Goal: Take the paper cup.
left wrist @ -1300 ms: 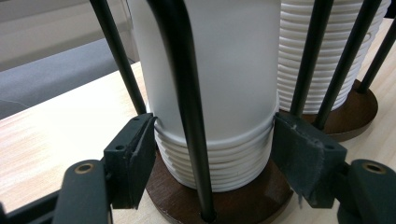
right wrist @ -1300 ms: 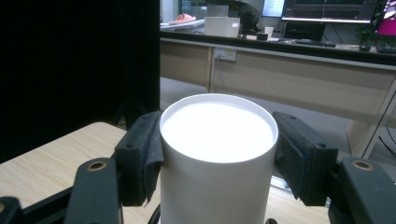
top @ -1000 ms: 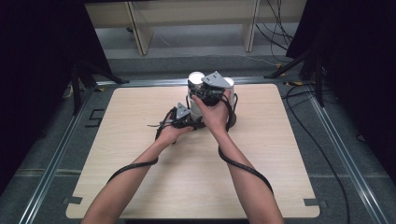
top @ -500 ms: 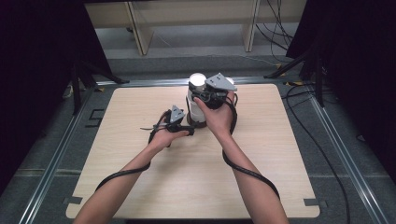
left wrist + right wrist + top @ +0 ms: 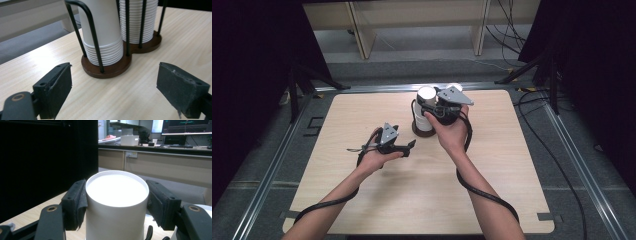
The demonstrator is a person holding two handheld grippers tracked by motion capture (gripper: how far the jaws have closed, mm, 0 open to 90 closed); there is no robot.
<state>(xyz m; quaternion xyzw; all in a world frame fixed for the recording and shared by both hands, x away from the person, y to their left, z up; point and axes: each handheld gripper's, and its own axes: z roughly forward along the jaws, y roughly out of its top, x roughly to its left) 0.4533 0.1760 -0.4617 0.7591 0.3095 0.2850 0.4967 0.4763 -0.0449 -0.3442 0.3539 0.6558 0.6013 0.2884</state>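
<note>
Right gripper (image 5: pixel 117 205) is clamping the top cup (image 5: pixel 117 195) near the table's (image 5: pixel 362 210) far edge, apparently for lifting straight off the stack, while the left gripper (image 5: pixel 115 92), jaws just opening, is standing empty.

**Tops Cropped, Base Hidden**

In the left gripper view, both cup stacks (image 5: pixel 103 32) and the wire holder (image 5: pixel 107 67) run off the top edge. In the right gripper view, the top cup (image 5: pixel 117 205) hides everything beneath it; background shelf items are blurred
</note>
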